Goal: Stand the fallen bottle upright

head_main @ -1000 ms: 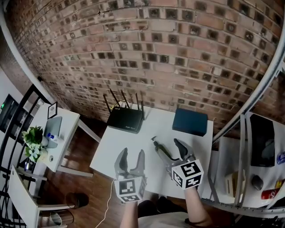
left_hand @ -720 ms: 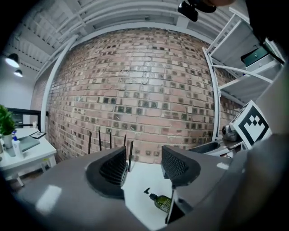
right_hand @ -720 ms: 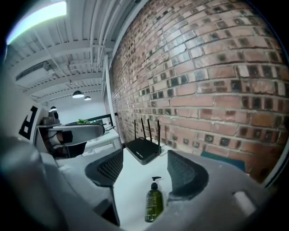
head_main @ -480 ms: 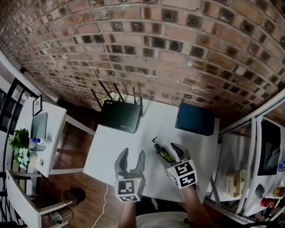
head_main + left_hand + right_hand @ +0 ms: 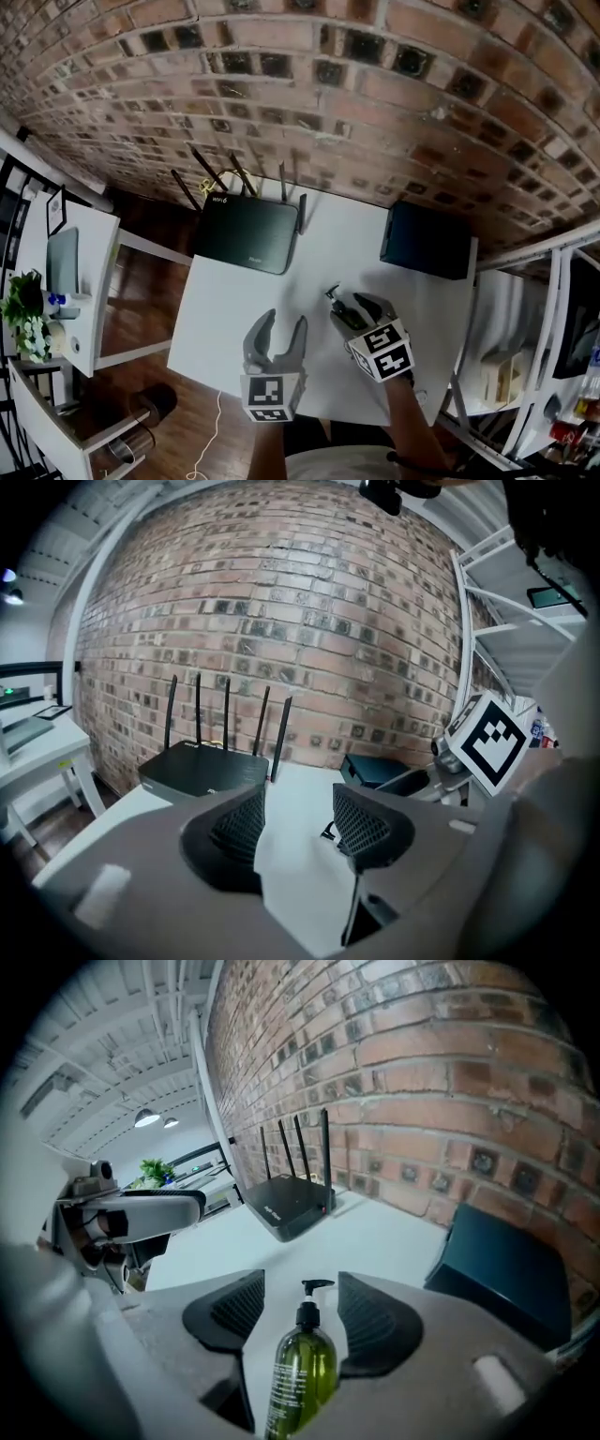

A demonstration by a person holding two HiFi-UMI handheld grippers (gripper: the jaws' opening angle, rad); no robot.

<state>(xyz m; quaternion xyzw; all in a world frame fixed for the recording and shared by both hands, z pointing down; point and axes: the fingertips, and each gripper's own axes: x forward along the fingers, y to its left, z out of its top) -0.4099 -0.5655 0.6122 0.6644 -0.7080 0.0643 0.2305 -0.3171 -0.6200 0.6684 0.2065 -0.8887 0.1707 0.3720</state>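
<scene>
Green bottle (image 5: 302,1372) lies between right gripper (image 5: 300,1290) jaws, long axis along them, pump pointing away (jaws just closing, seemingly not clamped yet). Left gripper (image 5: 298,797) spread, empty, alongside.

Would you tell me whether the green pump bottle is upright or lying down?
Lying down: the green pump bottle rests lengthwise on the white table, its pump pointing toward the brick wall.

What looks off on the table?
The green pump bottle lies on its side on the white table rather than standing, with its pump toward the router. It sits between the jaws of the right gripper, which have just been closing but don't clamp it yet. The router and dark box look fine.
</scene>
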